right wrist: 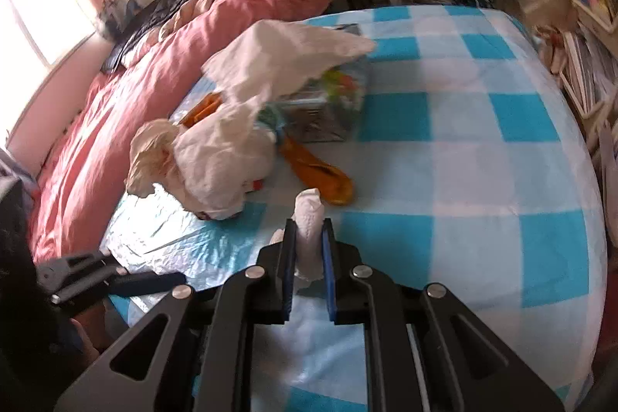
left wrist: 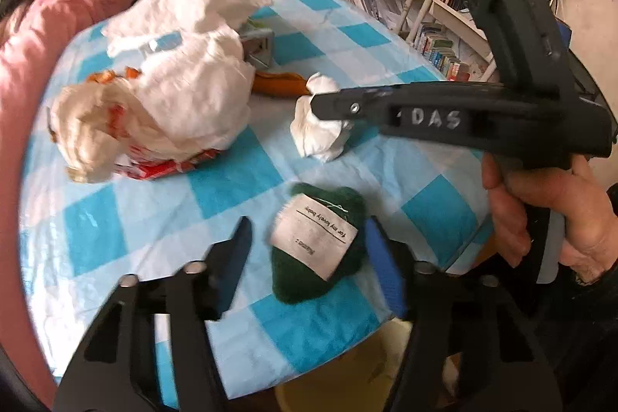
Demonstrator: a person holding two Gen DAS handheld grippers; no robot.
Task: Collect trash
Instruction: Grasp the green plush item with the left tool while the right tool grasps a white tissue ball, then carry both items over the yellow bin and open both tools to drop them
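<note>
Here, right tongs (right wrist: 308,242) grip tissue wad (right wrist: 308,219) (bag (right wrist: 231,149) bulging).

Your table (left wrist: 216,180) wore a blue-and-white checked cloth. On it lay a crumpled white plastic bag (left wrist: 185,91), a white tissue wad (left wrist: 320,134), an orange peel (left wrist: 282,83), a green fuzzy piece with a label (left wrist: 320,250), and a small printed box (right wrist: 332,103).

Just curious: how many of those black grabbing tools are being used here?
2. The left tool hovers open around a green cloth; the right tool is clamped on a white tissue wad.
</note>
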